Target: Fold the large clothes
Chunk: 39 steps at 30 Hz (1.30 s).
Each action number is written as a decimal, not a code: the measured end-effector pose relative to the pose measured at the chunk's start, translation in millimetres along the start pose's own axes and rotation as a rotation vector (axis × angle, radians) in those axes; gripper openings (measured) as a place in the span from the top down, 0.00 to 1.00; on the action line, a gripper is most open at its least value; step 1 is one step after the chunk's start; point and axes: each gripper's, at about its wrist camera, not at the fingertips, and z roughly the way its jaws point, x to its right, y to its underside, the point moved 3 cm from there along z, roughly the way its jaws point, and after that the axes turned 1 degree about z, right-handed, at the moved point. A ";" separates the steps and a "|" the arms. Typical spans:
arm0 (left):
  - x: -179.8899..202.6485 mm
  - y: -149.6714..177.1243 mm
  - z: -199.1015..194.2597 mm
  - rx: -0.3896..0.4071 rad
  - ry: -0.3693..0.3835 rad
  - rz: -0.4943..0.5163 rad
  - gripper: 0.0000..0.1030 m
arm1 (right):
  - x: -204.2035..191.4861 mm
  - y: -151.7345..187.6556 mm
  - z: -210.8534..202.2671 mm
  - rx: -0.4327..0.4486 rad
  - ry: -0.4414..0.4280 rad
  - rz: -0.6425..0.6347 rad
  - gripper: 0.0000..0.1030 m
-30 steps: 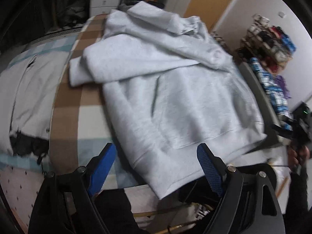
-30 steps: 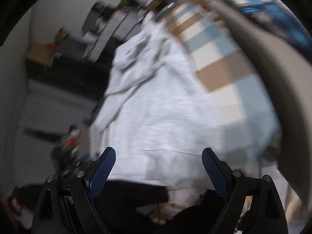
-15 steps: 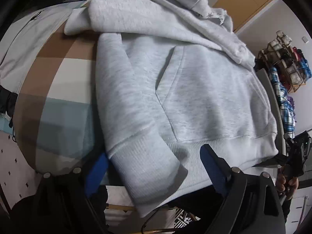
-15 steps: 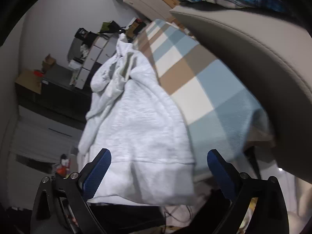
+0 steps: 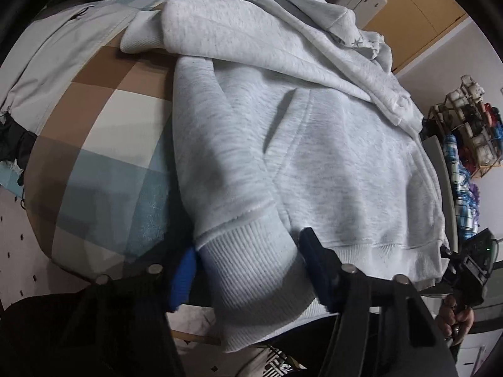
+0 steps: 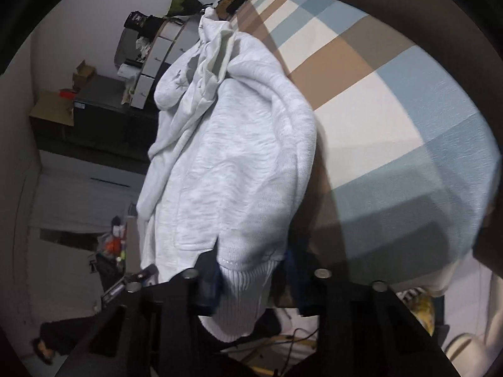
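Note:
A light grey hoodie [image 5: 314, 144] lies front up on a checked blanket [image 5: 103, 132], its sleeves folded across the chest and its ribbed hem hanging over the near edge. My left gripper [image 5: 248, 270] has its blue fingers closed in on the hem's left corner [image 5: 251, 267]. In the right wrist view the hoodie [image 6: 232, 169] runs away from me, and my right gripper [image 6: 248, 273] is closed on the hem's right corner [image 6: 245, 276]. The right gripper also shows in the left wrist view [image 5: 468, 270], at the hoodie's far hem corner.
A pale grey jacket [image 5: 53, 72] lies on the blanket to the left of the hoodie. A shelf of yarn and plaid cloth [image 5: 465, 144] stands at the right. Drawers and boxes [image 6: 147, 62] stand beyond the hoodie's hood. A grey padded edge [image 6: 440, 9] borders the blanket.
Both grippers moved in to the hoodie's hem from open and clear of it. Their fingers have closed onto the two hem corners.

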 end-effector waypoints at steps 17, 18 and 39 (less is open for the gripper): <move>-21.3 4.7 -10.3 -0.020 0.137 -0.139 0.49 | -26.4 -2.0 -16.2 0.081 -0.118 0.013 0.83; -21.3 6.5 -8.4 -0.029 0.141 -0.149 0.40 | -21.9 -1.7 -18.3 0.081 -0.103 0.016 0.83; -3.6 -10.3 -11.4 -0.017 0.192 -0.103 0.95 | -9.2 -13.3 14.6 0.004 -0.075 0.086 0.82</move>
